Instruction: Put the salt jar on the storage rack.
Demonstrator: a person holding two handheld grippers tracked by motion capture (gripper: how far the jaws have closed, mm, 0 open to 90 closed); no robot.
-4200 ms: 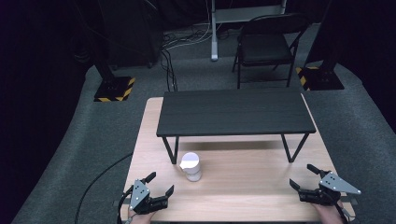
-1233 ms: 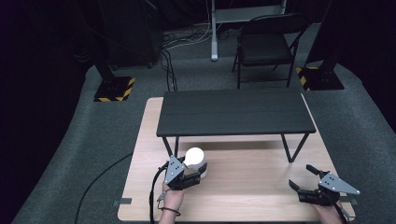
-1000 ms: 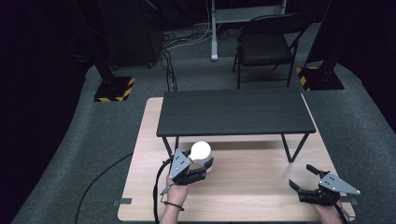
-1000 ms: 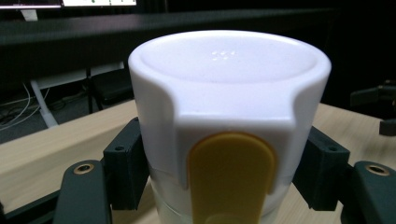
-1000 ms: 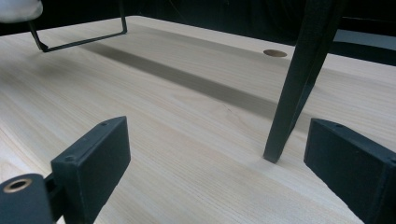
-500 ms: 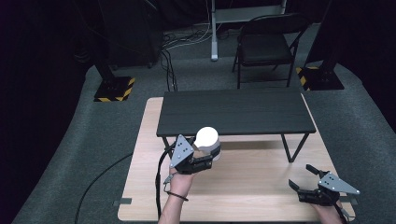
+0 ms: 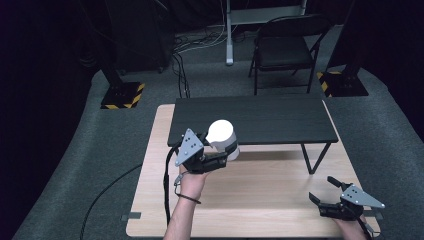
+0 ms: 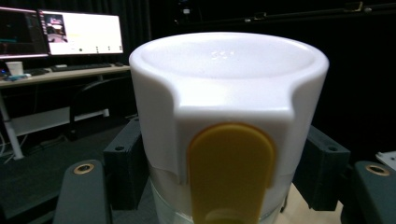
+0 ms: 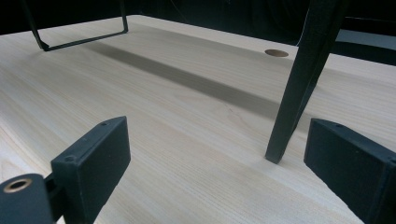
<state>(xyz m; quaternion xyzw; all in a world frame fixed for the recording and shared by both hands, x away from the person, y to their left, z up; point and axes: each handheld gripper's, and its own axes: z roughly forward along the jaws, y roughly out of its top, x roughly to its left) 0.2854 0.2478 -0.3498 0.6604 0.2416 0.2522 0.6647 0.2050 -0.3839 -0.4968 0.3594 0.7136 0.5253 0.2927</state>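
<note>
One cup (image 8: 228, 126) between left gripper's (image 7: 220, 159) jaws

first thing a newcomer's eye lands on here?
The white cup with a white lid and yellow tab, bright against the dark room, clamped in the left gripper and held up in front of the black shelf on the wooden table. In the left gripper view its lid looms close between the jaws. Next, the right gripper, open with nothing between its jaws, low at the table's near right corner.
</note>
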